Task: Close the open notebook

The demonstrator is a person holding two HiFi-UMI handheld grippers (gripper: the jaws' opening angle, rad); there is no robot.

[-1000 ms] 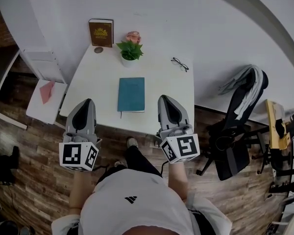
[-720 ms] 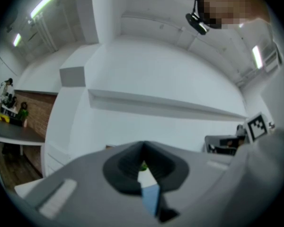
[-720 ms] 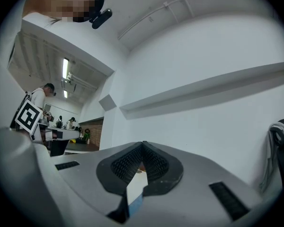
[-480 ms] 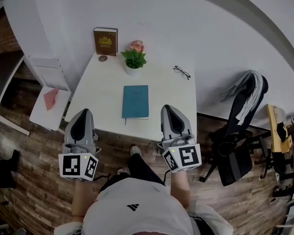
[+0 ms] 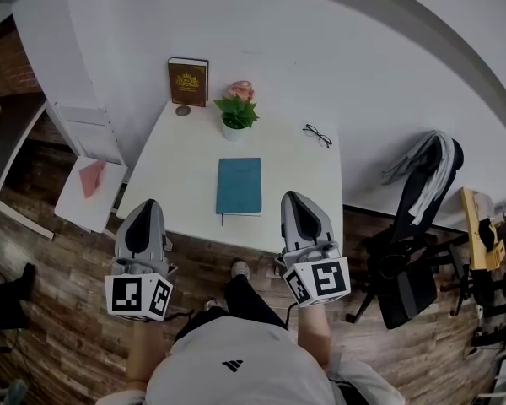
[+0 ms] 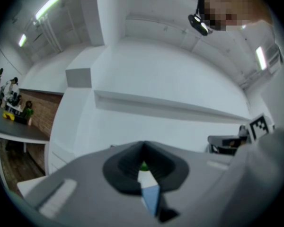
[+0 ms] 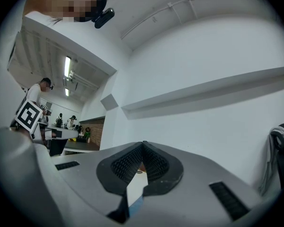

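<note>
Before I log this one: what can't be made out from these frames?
Head view: the brown book cover print is too small to read.
Head view: the round thing beside it is too small to identify.
Gripper views: the left gripper and right gripper bodies hide nearly all of the teal notebook and table.

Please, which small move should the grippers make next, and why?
Probably only draw both back. The notebook lies flat on the table with its teal cover up, so it seems already closed. The left gripper and right gripper are shut and empty, by the table's near edge, apart from the notebook.
</note>
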